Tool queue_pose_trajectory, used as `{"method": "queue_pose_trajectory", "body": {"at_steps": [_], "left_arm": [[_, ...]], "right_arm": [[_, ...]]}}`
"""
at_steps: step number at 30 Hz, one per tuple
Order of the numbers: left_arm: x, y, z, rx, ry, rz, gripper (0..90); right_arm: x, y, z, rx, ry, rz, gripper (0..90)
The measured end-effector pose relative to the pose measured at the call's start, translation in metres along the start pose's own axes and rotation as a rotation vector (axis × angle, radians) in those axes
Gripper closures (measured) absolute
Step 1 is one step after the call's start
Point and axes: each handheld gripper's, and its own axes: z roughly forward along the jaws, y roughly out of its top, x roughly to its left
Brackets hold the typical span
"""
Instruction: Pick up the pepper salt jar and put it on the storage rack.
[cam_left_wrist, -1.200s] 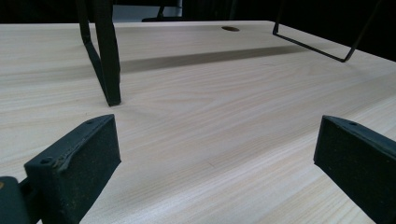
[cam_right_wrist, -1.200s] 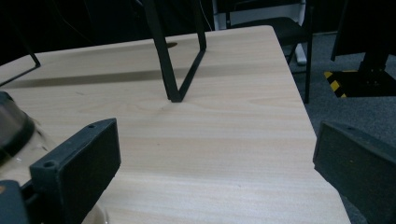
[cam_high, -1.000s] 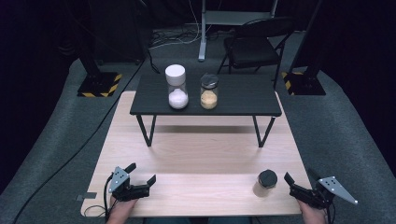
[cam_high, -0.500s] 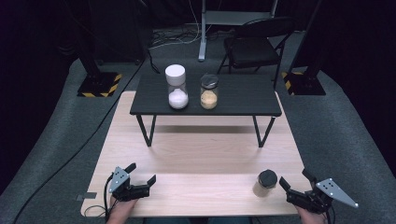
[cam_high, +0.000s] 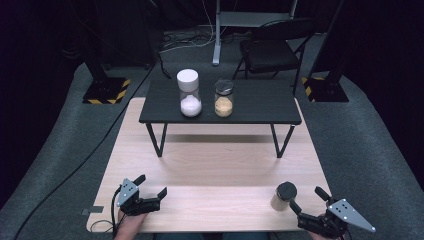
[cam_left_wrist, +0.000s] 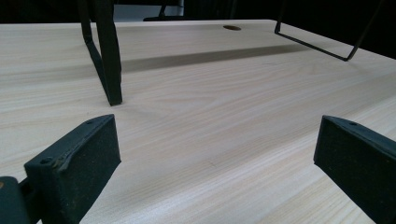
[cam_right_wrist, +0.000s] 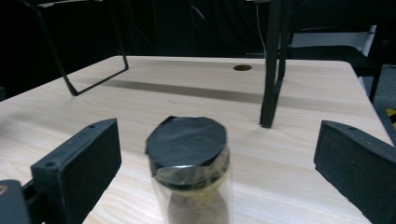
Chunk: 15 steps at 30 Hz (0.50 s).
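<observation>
Evidently unlabelled black-lidded jar (cam_right_wrist: 189, 175) between jaws

Light wood table (cam_high: 215, 170) is set on grey carpet (cam_high: 360, 145). A small black bench (cam_high: 260, 107) is placed on its far half. Behind it, a black folding chair (cam_high: 272, 50) is seen; hazard-striped stand bases (cam_high: 106, 91) flank it. Surroundings are dark.

table (cam_high: 210, 172): pale wood with a fine lengthwise grain. small raised table (cam_high: 250, 102): black top, black legs. near jar (cam_high: 285, 196): clear glass, black lid, tan-brown contents. far jars: one (cam_high: 189, 92) white-lidded with white contents, one (cam_high: 223, 97) dark-lidded with orange-tan contents. right gripper (cam_high: 309, 199): black jaws (grey plate on top). left gripper (cam_high: 150, 185): black. floor stands (cam_high: 106, 91): yellow-and-black hazard stripes.
</observation>
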Motion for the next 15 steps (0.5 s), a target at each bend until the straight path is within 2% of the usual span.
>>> {"method": "queue_pose_trajectory", "body": {"at_steps": [10, 15], "left_arm": [[0.001, 0.000, 0.000, 0.010, 0.002, -0.005, 0.1], [0.001, 0.000, 0.000, 0.012, 0.001, -0.003, 0.1]], "right_arm": [[0.006, -0.009, -0.001, 0.024, 0.021, -0.023, 0.7], [0.009, -0.014, 0.005, 0.046, 0.034, -0.026, 0.6]]}}
